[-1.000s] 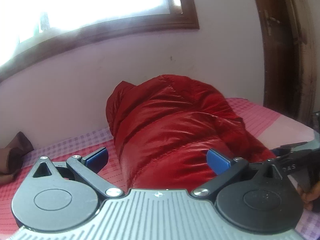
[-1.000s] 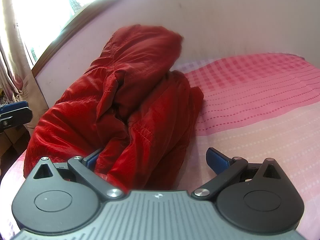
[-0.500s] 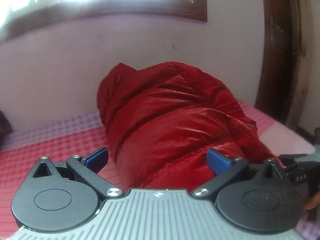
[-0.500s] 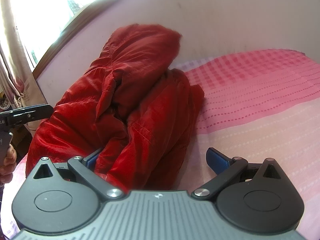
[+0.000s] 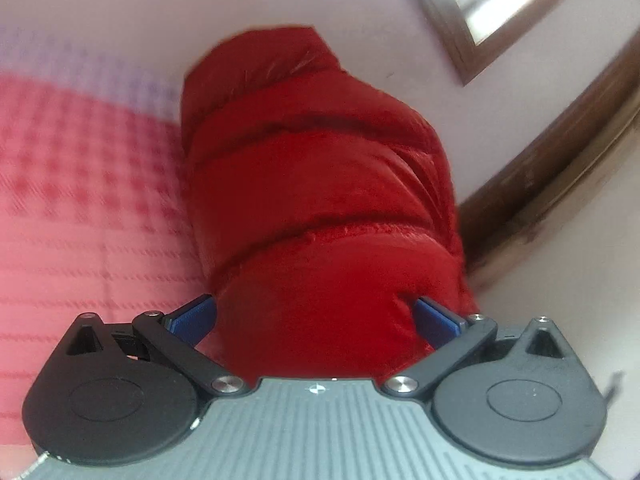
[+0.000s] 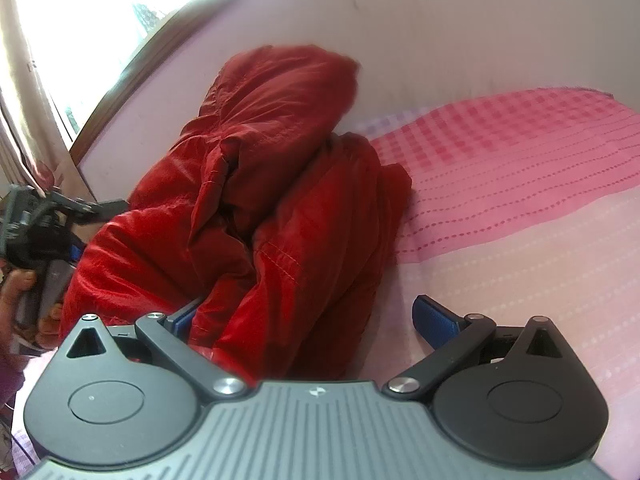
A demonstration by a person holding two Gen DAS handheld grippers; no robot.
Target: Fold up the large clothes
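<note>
Left wrist view: the left gripper [image 5: 316, 316], its blue-padded fingers [image 5: 192, 318] spread wide, straddles the near end of a puffy red quilted down jacket [image 5: 316, 184] that lies bunched on a pink checked bedsheet [image 5: 80, 184] against a pale wall [image 5: 120, 0]. The padding bulges between the jaws, touching the pads, but they are not pinched shut on it. A brown wooden door frame [image 5: 540, 184] runs behind.

Right wrist view: the right gripper [image 6: 308, 320], jaws likewise spread, sits low at the opposite edge of the crumpled jacket [image 6: 256, 184], with cloth against its left pad only. The left gripper [image 6: 44, 224] shows at the far side, in the person's hand.

Judged from here, a sound grasp means closing on a hem or seam rather than on slippery fill, then lifting both ends together to spread the garment flat.
</note>
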